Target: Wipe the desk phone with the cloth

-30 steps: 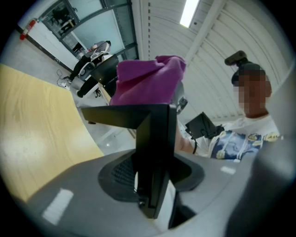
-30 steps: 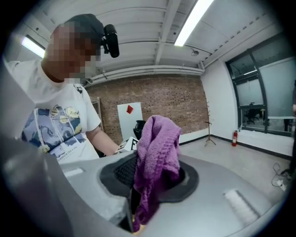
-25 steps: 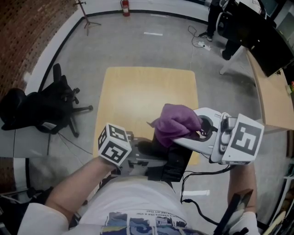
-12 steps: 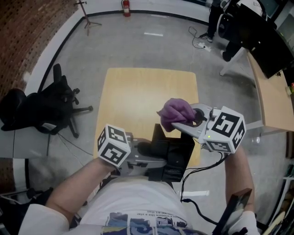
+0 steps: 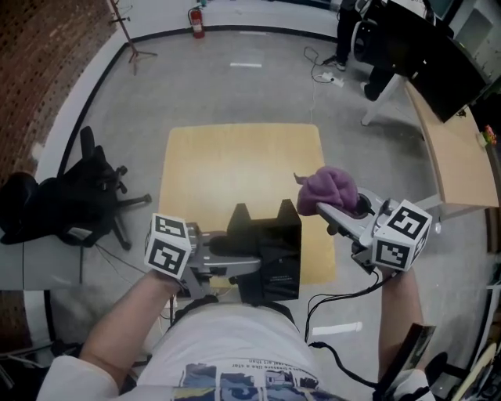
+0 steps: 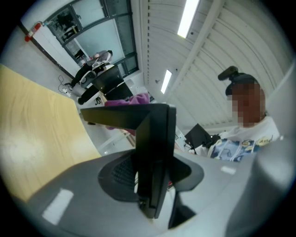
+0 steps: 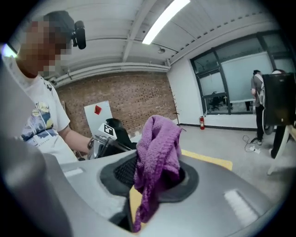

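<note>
**Desk phone** (image 5: 270, 251): black, lower centre of the head view, at the near edge of the tan table (image 5: 235, 160). Two short prongs on it point toward the top of the frame. I cannot tell whether it rests on the tabletop or is held just off it.

**Left gripper** (image 5: 237, 264): reaches in from the lower left. My jaws are pinched on the phone. In the left gripper view a thin black panel edge stands upright between the pads, both pressing on it.

**Cloth** (image 5: 329, 188): purple terry, bunched, right of centre, just beside the phone's upper right corner. I cannot tell whether it touches the phone.

**Right gripper** (image 5: 333, 213): comes in from the lower right. My jaws are clamped on the cloth. In the right gripper view the folds stand up above the pads and a tail hangs down between them.

**Shirt** (image 5: 227, 364): white, printed, bottom edge of the frame.

**Cable** (image 5: 337, 291): black, looping at the lower right below the table.

**Office chair** (image 5: 86, 196): black, left of the table, well apart.

**Second desk** (image 5: 450, 157): tan, right edge of the frame.

**Fire extinguisher** (image 5: 196, 19): red, top of the frame, on the grey floor (image 5: 235, 86).
</note>
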The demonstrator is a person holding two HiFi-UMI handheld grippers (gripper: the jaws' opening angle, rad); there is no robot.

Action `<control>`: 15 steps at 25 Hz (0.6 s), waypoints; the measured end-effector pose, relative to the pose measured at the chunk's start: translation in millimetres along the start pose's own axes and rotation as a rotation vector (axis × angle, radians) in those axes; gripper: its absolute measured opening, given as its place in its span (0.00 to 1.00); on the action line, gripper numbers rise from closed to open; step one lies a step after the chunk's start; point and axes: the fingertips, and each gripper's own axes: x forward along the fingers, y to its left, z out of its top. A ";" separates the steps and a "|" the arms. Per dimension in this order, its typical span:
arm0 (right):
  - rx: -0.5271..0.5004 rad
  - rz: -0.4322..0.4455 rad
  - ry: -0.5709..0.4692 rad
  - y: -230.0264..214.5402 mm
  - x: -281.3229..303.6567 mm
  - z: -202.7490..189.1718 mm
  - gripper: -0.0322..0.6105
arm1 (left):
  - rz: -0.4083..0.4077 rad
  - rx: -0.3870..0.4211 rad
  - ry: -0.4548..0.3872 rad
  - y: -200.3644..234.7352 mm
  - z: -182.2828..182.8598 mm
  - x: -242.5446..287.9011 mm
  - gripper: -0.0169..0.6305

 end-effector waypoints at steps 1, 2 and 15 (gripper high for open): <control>0.035 0.014 -0.015 2.9 -2.6 -4.4 0.21 | 0.000 -0.005 -0.011 2.6 3.1 -3.2 0.31; 0.072 0.033 -0.034 7.4 -4.4 -8.3 0.21 | -0.001 -0.011 -0.021 5.5 5.5 -5.6 0.31; 0.383 0.238 -0.175 65.8 -8.8 -64.5 0.21 | -0.098 -0.091 -0.084 25.2 20.3 -9.4 0.31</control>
